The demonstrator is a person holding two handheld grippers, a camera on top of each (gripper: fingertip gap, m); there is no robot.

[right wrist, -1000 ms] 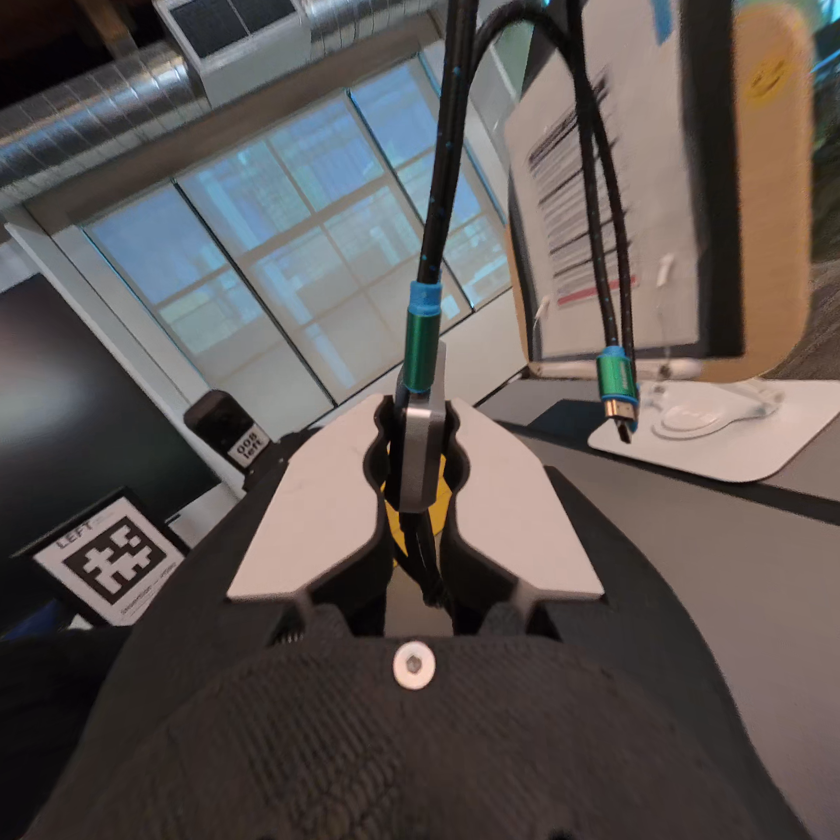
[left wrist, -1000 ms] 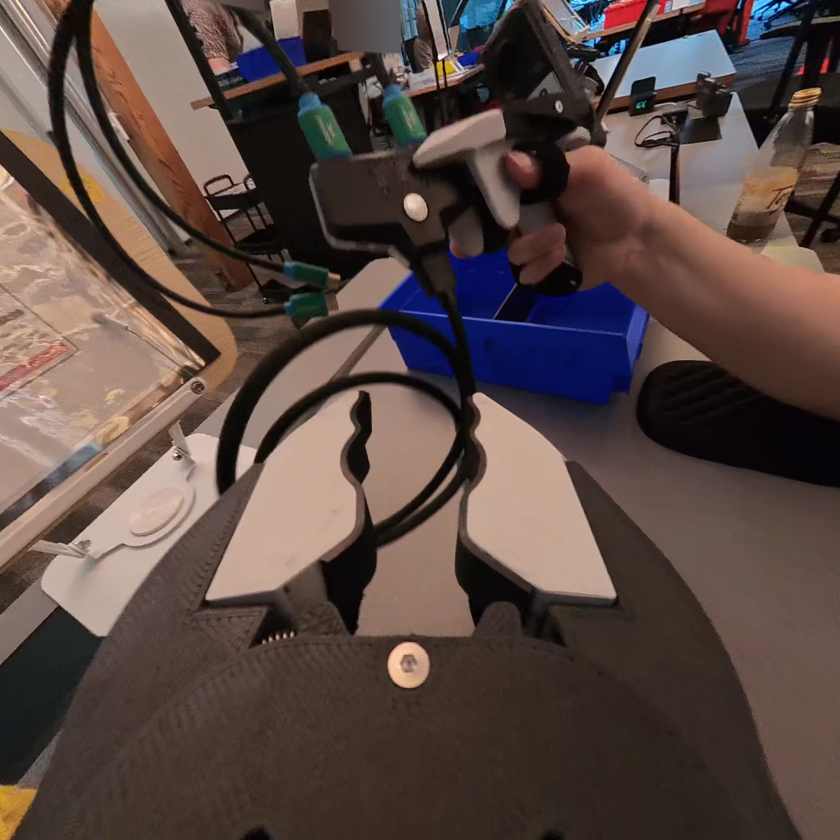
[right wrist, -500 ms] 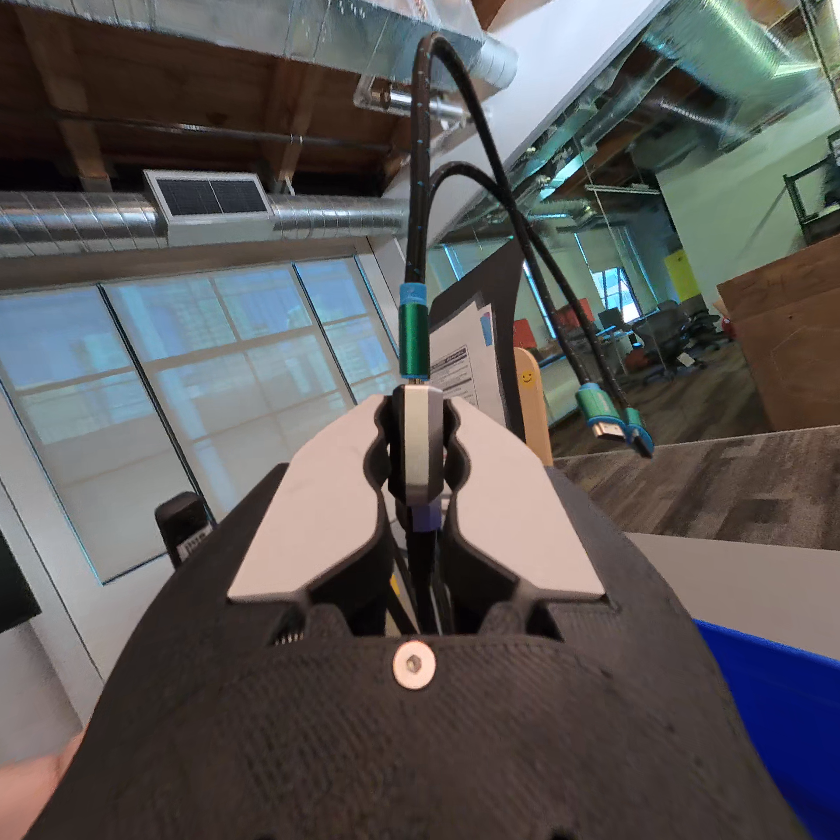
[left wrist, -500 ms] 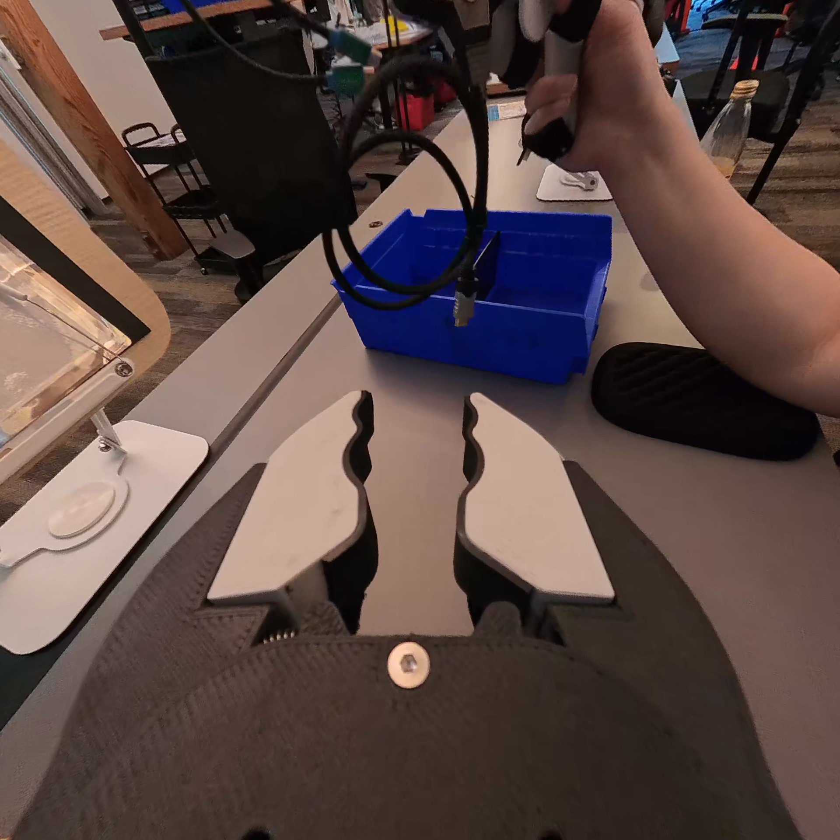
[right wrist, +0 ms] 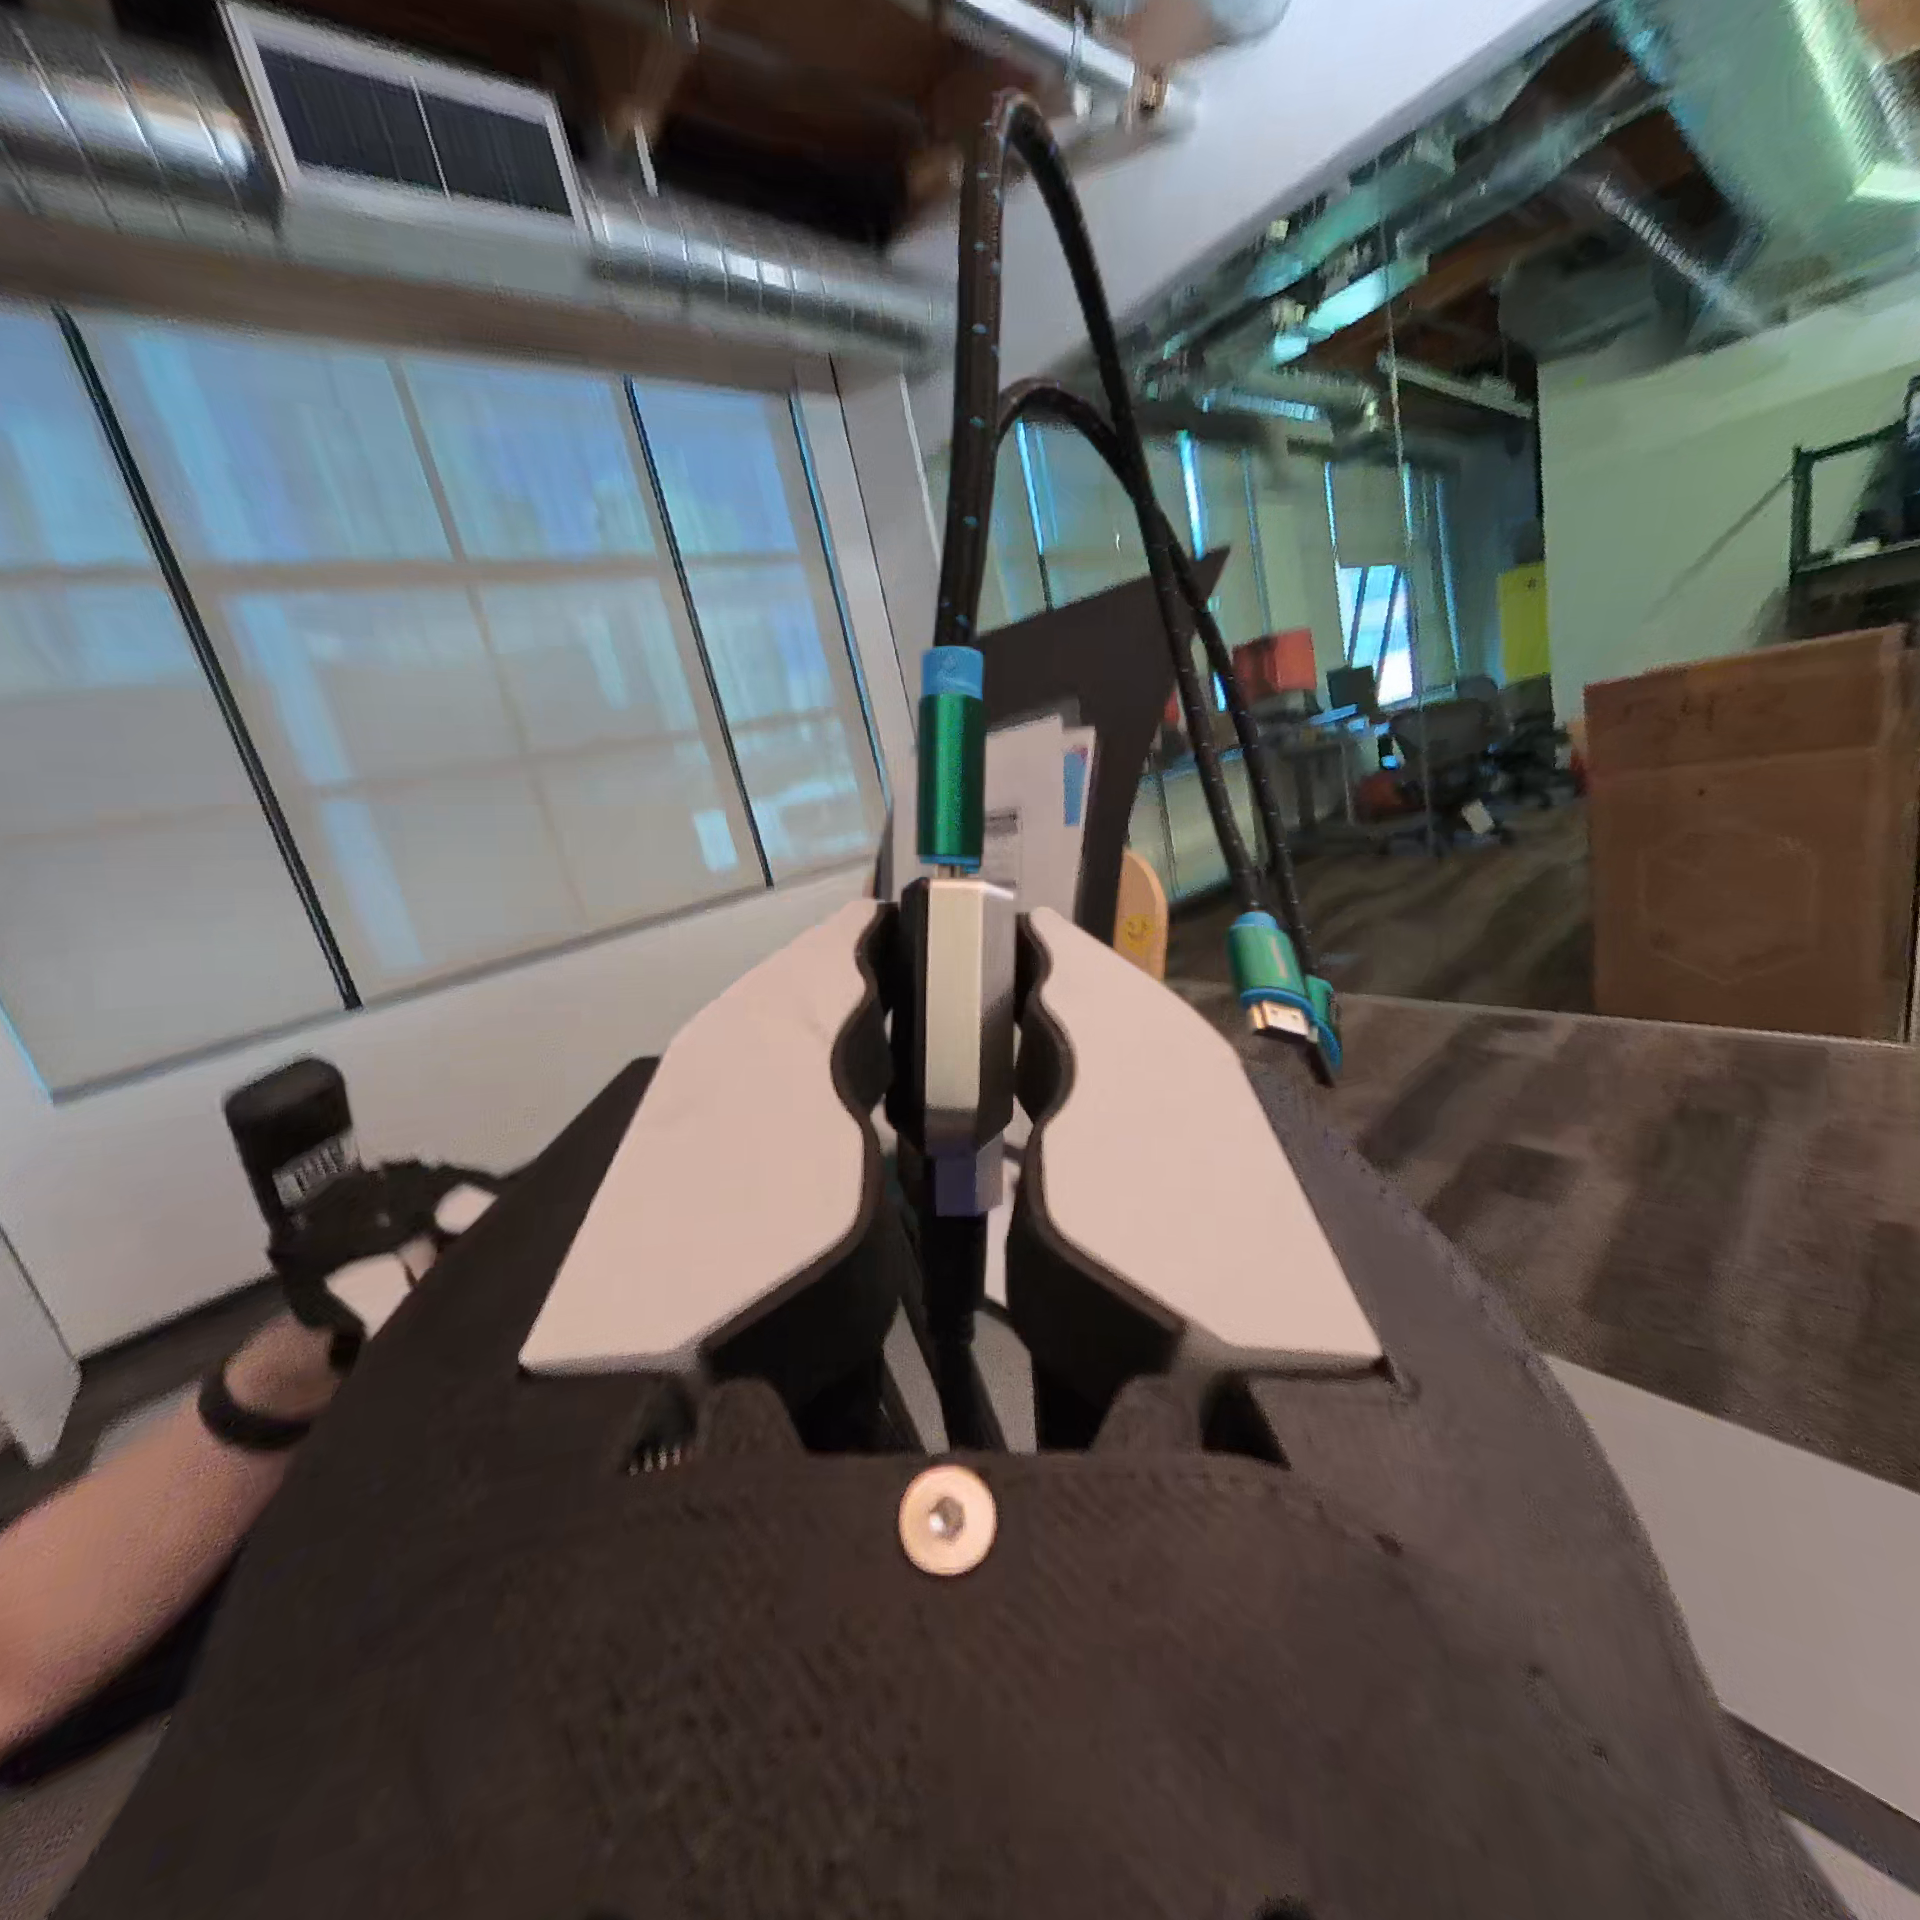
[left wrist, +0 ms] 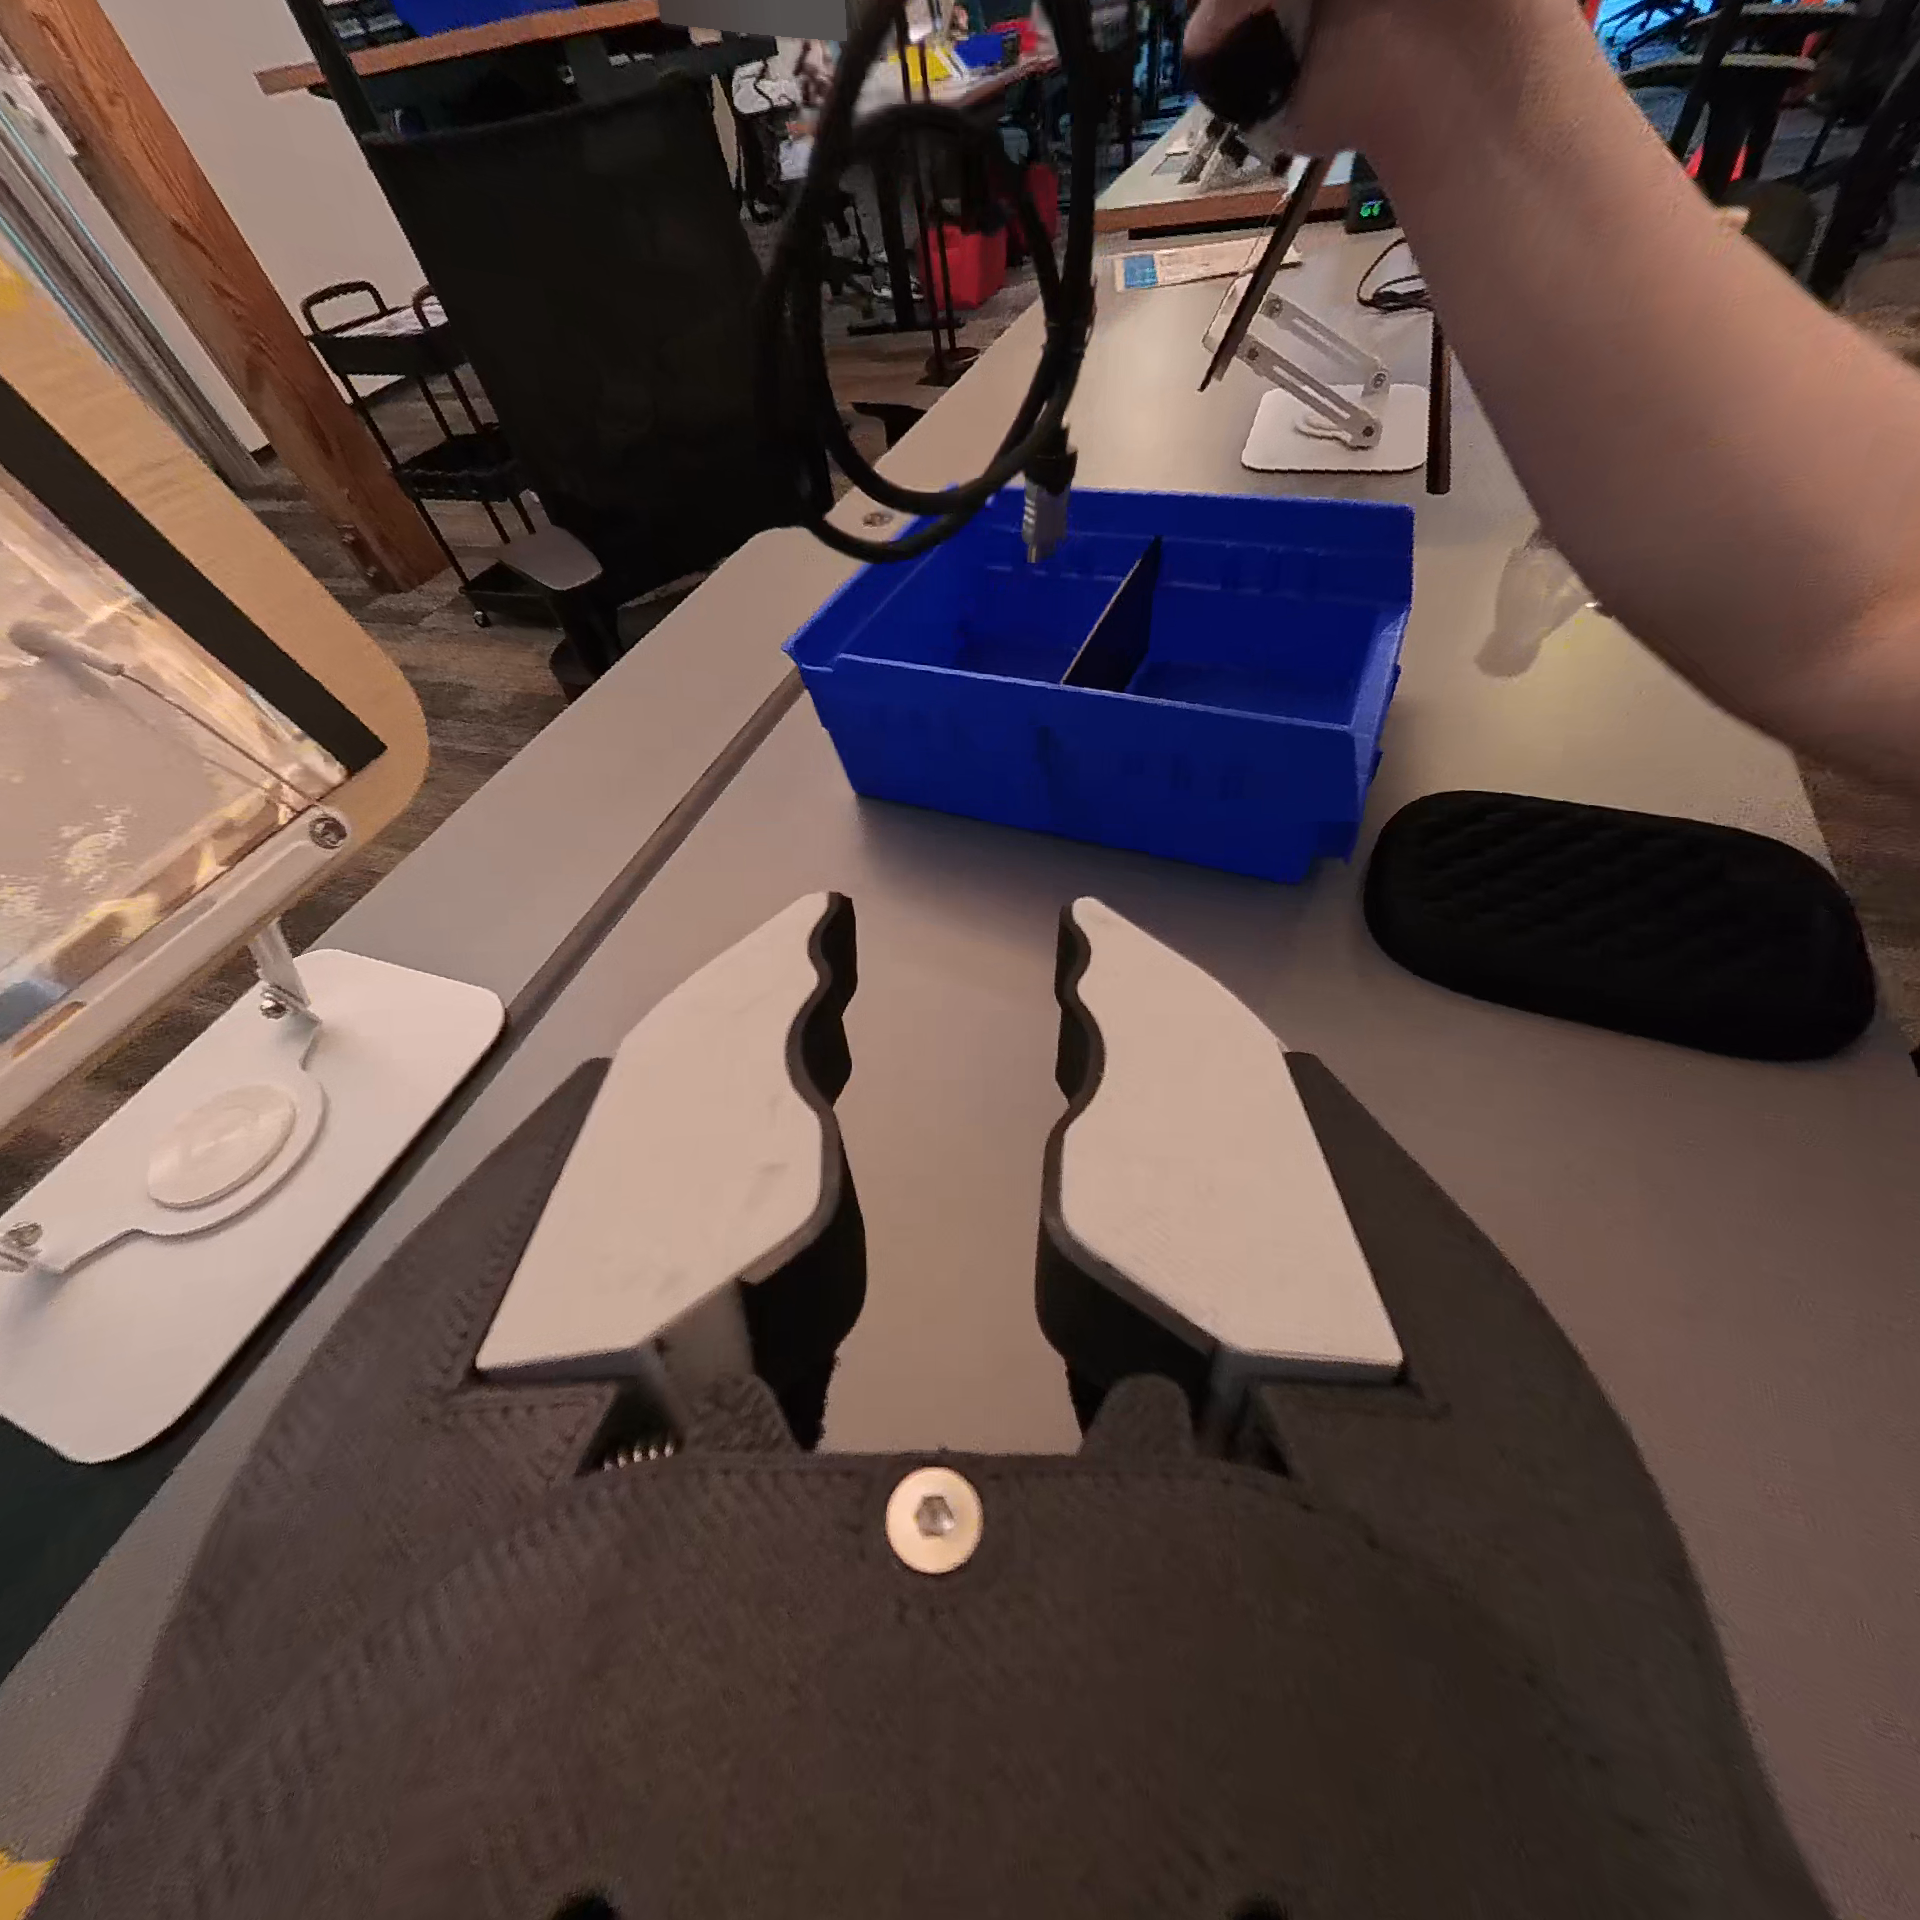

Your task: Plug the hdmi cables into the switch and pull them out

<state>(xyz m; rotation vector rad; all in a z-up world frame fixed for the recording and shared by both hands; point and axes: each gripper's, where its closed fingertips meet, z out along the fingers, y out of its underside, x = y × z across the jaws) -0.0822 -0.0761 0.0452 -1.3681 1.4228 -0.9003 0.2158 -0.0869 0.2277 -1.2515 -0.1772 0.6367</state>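
Item: slim grey-and-black HDMI switch (right wrist: 961,1013) clamped in the right gripper (right wrist: 956,997), raised high, one green-sleeved braided cable (right wrist: 951,774) plugged in, left gripper (left wrist: 954,1013) wide and empty above the grey table (left wrist: 1558,1195); risk: dangling loose plugs (right wrist: 1283,992) likely snag the far blue bin (left wrist: 1101,758).

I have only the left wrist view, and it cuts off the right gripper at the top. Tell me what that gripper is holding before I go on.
Observer: The right gripper is shut on the switch, clamping its two flat sides.
Operator: Report what is plugged into it.
Observer: One green plug sits in the switch's top end, and its braided cable arches overhead.
Operator: Now find the other green plugs.
Observer: Two loose green plugs hang free in the air beside the gripper's right finger, plugged into nothing.
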